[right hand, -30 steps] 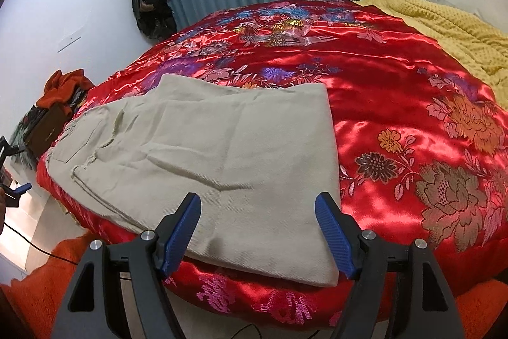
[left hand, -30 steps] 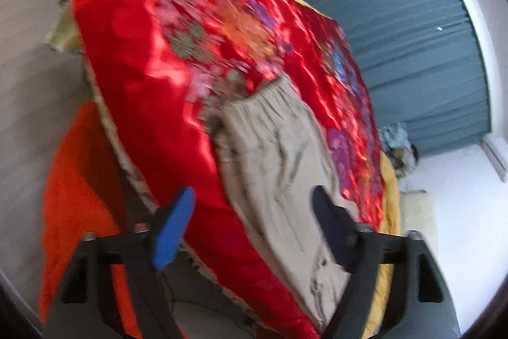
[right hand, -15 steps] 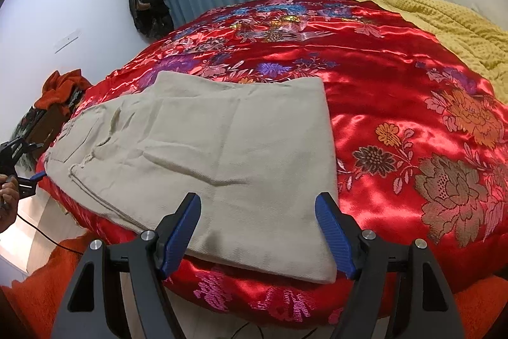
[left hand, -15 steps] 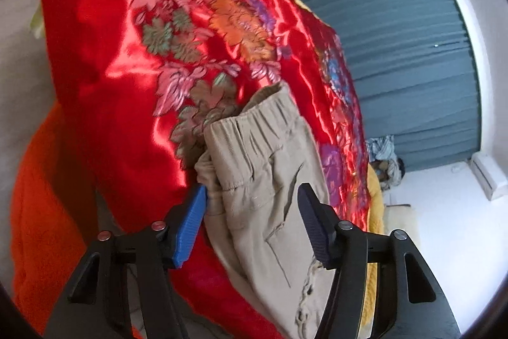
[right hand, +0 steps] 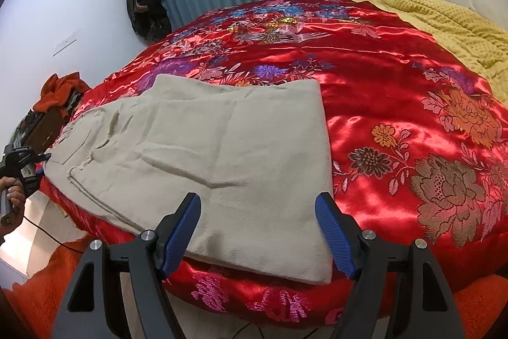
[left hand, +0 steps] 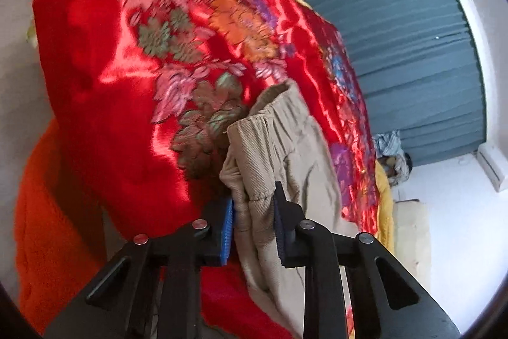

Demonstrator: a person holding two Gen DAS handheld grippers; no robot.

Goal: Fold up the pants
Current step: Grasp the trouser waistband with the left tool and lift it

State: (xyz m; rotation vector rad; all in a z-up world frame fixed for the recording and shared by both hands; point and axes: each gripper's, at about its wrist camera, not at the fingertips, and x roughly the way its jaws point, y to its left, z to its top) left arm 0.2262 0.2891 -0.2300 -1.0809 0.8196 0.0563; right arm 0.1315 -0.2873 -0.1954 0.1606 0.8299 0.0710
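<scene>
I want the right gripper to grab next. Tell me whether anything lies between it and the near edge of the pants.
Nothing visible does. The right gripper is open just above the near folded edge of the beige pants, which lie flat on the red bedspread. The left gripper is already shut on the waistband end.

Left gripper (left hand: 254,221) clamped on fabric; right gripper (right hand: 257,232) spread wide, hovering low.

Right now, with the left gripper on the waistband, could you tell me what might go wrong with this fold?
1. The left gripper pinches only a bunched bit of the pants at the waistband; it may slip out when lifted.
2. The right gripper is open, off the cloth, so the pants could slide on the shiny bedspread near the edge.
</scene>
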